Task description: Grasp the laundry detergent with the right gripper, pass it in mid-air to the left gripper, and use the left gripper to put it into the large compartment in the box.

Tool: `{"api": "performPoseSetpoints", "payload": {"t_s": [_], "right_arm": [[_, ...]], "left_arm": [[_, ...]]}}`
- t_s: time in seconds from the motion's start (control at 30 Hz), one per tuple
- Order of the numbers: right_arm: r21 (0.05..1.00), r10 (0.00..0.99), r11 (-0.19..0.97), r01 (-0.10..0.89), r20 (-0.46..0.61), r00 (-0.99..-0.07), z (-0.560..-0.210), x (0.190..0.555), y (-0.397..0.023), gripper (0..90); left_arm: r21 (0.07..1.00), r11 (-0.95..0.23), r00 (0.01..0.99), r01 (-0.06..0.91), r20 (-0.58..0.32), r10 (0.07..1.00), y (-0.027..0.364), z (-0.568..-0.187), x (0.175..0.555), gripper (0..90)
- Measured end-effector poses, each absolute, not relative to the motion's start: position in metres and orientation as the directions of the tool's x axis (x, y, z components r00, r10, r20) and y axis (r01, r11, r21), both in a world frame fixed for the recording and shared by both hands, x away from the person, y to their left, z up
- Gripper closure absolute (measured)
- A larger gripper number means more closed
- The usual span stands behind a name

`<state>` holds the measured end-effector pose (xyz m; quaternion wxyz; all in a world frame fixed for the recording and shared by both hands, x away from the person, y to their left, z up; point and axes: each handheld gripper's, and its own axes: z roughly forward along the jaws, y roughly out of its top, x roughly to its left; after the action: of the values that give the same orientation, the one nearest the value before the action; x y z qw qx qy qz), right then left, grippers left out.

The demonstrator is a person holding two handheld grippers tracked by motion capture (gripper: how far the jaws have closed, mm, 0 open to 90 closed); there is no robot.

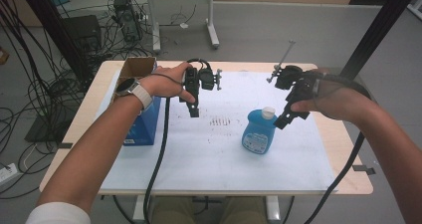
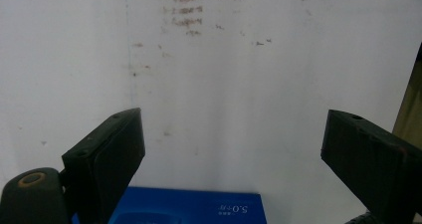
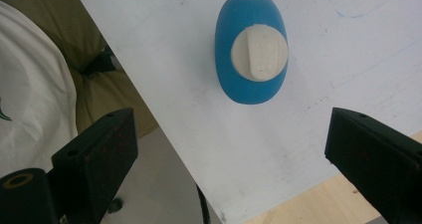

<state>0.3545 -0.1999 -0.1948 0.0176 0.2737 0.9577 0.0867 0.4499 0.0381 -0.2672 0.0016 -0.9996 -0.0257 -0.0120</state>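
**Right gripper above the blue bottle: alignment before the grasp**

The blue bottle (image 1: pixel 258 132) stands upright on the white sheet (image 1: pixel 209 154) that covers the table, right of centre, with its white cap (image 1: pixel 268 113) on top. Your right gripper (image 1: pixel 281 123) hangs just beside and above the cap, jaws pointing down and set wide apart with nothing between them. In the right gripper view the bottle (image 3: pixel 251 55) appears end-on as an oval, and it lies ahead of the jaw gap, not inside it. The oval's long axis runs along the view's up-down direction, so the narrow width faces across the jaws; judged from this, you need to carry the gripper forward over the cap before lowering.

Your left gripper (image 1: pixel 194 112) hovers over bare sheet, well apart from the bottle, jaws likewise wide and empty. The blue box (image 1: pixel 144 127) sits at the sheet's left edge beneath your left wrist. The right hand is clearly the nearer one.
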Motion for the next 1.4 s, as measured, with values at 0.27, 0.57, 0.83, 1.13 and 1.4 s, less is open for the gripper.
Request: {"api": "performPoseSetpoints", "payload": {"t_s": [0.27,0.57,0.83,1.13,1.4], "right_arm": [[0.163,0.537,0.831,0.532,0.017,-0.844,-0.198,0.356,-0.201,7.0],[0.164,0.531,0.835,0.526,0.017,-0.847,-0.203,0.358,-0.203,7.3],[0.187,0.525,0.835,0.517,0.008,-0.851,-0.212,0.359,-0.206,7.2],[0.223,0.528,0.825,0.519,0.023,-0.849,-0.222,0.360,-0.210,6.9],[0.241,0.530,0.820,0.520,0.026,-0.848,-0.229,0.359,-0.212,6.3]], "left_arm": [[-0.001,-0.999,0.999,0.049,0.023,0.049,0.037,-0.269,0.450,10.5],[-0.001,-0.999,0.999,0.044,0.019,0.044,0.035,-0.270,0.450,10.5],[0.001,-0.999,0.999,0.047,0.017,0.047,0.035,-0.272,0.450,10.6],[0.002,-0.999,0.999,0.048,0.016,0.048,0.037,-0.273,0.451,10.6],[0.005,-0.999,0.999,0.052,0.014,0.052,0.037,-0.274,0.450,10.6]]}}
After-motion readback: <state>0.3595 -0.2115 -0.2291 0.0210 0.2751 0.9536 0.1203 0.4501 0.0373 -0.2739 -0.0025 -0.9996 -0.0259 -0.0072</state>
